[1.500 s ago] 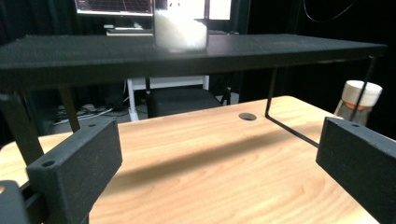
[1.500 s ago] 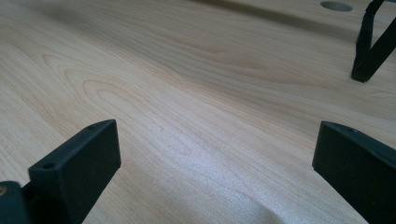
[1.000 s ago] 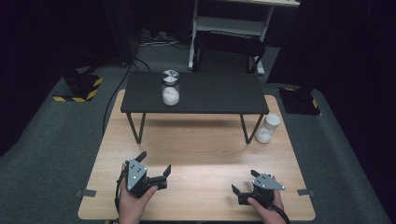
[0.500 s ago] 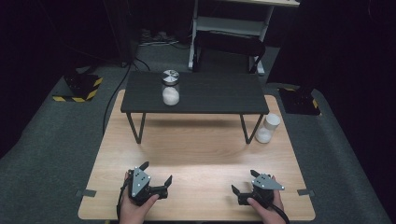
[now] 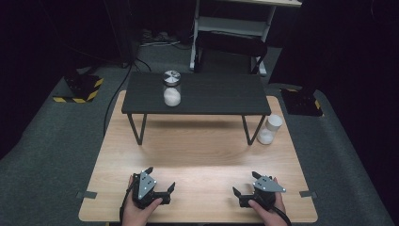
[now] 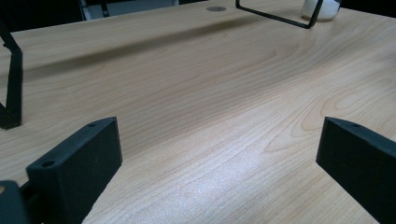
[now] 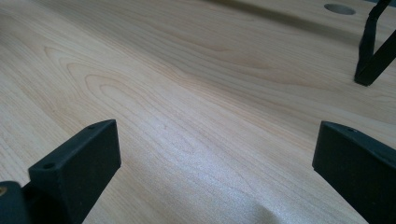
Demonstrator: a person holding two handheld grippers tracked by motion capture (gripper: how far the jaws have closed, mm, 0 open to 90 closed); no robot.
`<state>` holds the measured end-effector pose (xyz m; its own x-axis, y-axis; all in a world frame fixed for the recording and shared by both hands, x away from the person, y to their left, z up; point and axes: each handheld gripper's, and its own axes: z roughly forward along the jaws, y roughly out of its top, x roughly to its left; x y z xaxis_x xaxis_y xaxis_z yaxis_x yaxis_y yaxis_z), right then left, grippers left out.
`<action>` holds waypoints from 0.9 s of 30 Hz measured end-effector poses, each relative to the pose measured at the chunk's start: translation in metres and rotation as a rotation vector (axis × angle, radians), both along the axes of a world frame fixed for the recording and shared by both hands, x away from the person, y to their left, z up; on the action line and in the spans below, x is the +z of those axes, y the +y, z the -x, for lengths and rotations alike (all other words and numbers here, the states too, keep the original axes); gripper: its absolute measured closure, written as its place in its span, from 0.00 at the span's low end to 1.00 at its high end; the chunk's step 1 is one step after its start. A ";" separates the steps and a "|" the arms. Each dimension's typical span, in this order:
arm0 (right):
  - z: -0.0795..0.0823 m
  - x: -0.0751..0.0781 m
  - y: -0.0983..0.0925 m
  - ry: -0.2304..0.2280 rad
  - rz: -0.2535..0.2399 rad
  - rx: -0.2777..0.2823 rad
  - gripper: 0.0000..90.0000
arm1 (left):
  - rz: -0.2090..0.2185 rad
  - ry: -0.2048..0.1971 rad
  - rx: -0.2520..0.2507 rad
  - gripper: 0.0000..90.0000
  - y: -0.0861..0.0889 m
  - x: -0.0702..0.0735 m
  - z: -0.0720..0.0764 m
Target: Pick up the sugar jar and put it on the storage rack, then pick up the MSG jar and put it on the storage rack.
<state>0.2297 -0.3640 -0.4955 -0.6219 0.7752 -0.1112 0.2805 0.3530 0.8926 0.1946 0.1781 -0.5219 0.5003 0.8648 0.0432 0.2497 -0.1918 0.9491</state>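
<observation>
1. Your left tongs (image 5: 160,182) and right tongs (image 5: 244,185) both rested released, grasping nothing, near the front edge of the wooden surface (image 5: 197,155), with bare wood ahead.
2. The capped jar (image 5: 171,88) stood on the black shelf (image 5: 221,94); the white jar (image 5: 269,129) stood beside its right leg.
3. You had dark surroundings and grey carpet; no legible writing.

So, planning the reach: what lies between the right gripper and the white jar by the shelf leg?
Bare tabletop in the high view, from right gripper to white jar.
</observation>
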 end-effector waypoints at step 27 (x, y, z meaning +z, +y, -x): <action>0.002 0.001 0.003 0.000 0.017 0.006 0.01 | -0.008 0.050 0.023 0.01 -0.003 0.006 -0.004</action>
<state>0.2280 -0.3610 -0.4947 -0.6267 0.7692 -0.1245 0.2781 0.3700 0.8864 0.1990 0.1747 -0.5161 0.4823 0.8757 0.0253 0.3014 -0.1930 0.9338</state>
